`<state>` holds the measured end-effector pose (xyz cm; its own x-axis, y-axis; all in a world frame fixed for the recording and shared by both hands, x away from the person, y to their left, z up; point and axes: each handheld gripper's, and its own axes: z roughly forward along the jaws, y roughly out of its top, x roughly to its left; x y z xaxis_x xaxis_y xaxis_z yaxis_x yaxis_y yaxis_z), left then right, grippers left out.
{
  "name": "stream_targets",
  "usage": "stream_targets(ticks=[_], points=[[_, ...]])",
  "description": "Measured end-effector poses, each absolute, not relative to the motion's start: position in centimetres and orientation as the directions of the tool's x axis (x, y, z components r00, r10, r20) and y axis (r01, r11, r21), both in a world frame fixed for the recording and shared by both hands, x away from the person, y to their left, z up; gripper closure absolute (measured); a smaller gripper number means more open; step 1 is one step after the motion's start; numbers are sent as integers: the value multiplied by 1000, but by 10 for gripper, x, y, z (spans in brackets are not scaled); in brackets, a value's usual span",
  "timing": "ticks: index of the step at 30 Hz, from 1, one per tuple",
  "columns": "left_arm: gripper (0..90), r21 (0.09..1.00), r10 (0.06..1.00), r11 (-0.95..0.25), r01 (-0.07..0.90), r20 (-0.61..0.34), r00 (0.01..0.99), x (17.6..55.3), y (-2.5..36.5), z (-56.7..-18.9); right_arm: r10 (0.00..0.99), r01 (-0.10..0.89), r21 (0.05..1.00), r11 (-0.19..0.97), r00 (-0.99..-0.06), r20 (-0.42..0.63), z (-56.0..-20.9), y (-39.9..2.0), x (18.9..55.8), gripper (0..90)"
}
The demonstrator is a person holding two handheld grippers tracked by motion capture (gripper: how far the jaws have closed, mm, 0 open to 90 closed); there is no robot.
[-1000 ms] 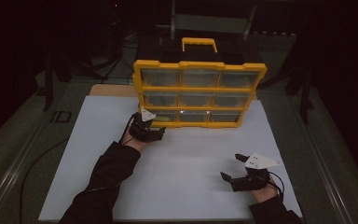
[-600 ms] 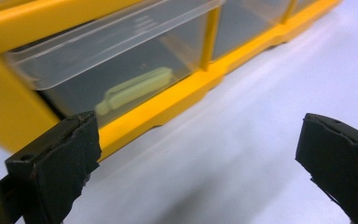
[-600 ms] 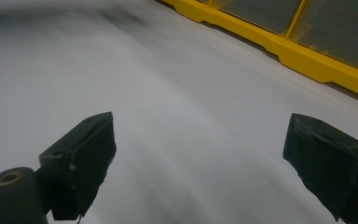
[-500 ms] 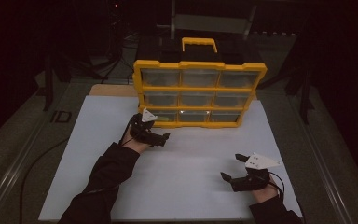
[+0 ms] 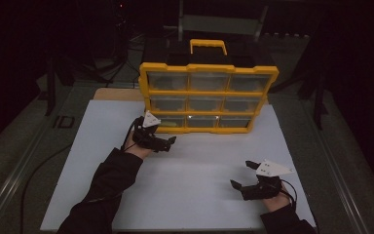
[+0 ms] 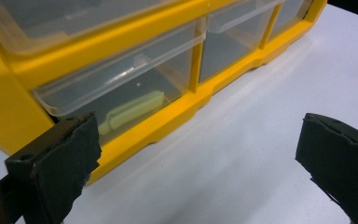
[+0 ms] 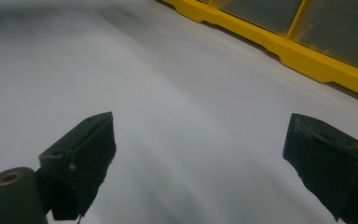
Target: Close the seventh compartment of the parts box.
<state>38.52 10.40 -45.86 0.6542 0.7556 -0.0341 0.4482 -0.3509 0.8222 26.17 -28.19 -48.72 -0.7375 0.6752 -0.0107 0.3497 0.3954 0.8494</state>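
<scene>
The left gripper (image 5: 168, 141) is hovering with jaws spread wide, just opened and empty, beside the yellow drawer organizer's (image 5: 208, 92) bottom-left drawer (image 6: 121, 100), which is holding a pale green piece (image 6: 133, 109). The right gripper (image 5: 241, 176) is resting over the white board (image 5: 195, 180), jaws apart and empty.

My high view is dim and grainy, surroundings falling to black beyond the white board (image 5: 185, 165). Both gripper views run brighter; the yellow organizer (image 6: 135, 135) looks sharp, while the right gripper view smears soft.

Dim table (image 5: 331, 161), white board (image 5: 195, 170) lying on it, yellow drawer organizer (image 5: 207, 97) standing upright on the board's far edge
</scene>
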Motion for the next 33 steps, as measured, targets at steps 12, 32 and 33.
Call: stream_targets(ticks=[12,32,33], points=[[0,847,741,-320,424,-55,670,379,114,-442,672,342,853,394,-740,-13,-485,-280,261,92],[0,870,732,-310,384,-40,681,351,145,-417,669,336,857,391,-743,-13,-484,-280,261,91],[0,872,731,-309,380,-39,682,347,149,-416,669,331,858,392,-743,-18,-483,-280,260,91]])
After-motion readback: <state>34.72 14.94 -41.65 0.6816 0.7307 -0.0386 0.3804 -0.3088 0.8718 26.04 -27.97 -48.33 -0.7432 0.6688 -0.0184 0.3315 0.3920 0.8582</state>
